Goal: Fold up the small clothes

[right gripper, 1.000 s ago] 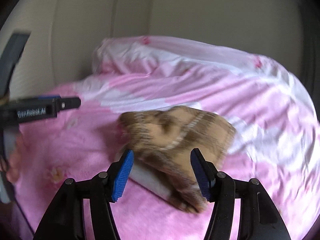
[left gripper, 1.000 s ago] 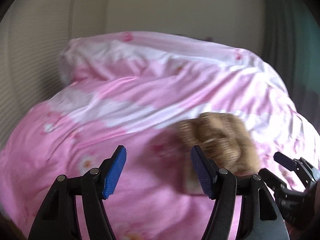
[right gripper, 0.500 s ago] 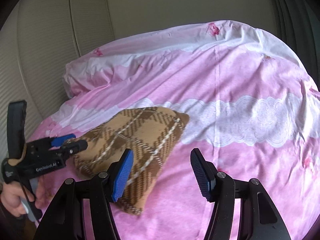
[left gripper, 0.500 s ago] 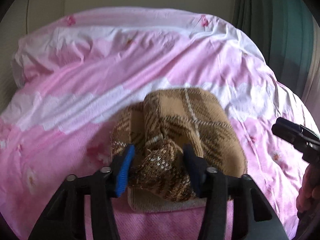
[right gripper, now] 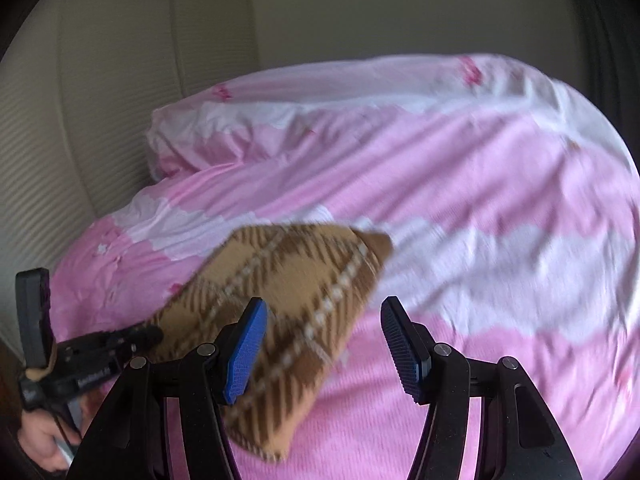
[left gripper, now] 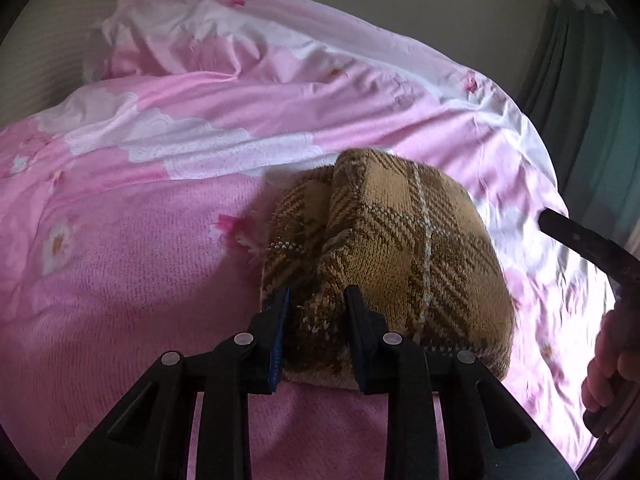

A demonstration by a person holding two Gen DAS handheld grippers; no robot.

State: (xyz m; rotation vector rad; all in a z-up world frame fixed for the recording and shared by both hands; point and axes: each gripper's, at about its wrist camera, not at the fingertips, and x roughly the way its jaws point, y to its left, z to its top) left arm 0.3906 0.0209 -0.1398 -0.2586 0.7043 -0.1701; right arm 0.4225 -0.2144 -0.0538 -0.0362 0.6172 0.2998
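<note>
Now left gripper (left gripper: pixel 316 320) pinches the plaid garment (left gripper: pixel 400 248); right gripper (right gripper: pixel 324 344) gapes

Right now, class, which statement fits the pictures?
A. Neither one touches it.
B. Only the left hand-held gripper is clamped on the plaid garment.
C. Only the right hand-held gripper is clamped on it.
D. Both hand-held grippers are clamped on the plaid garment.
B: the left hand-held gripper pinches the plaid garment, while the right hand-held gripper is spread open, holding nothing.
</note>
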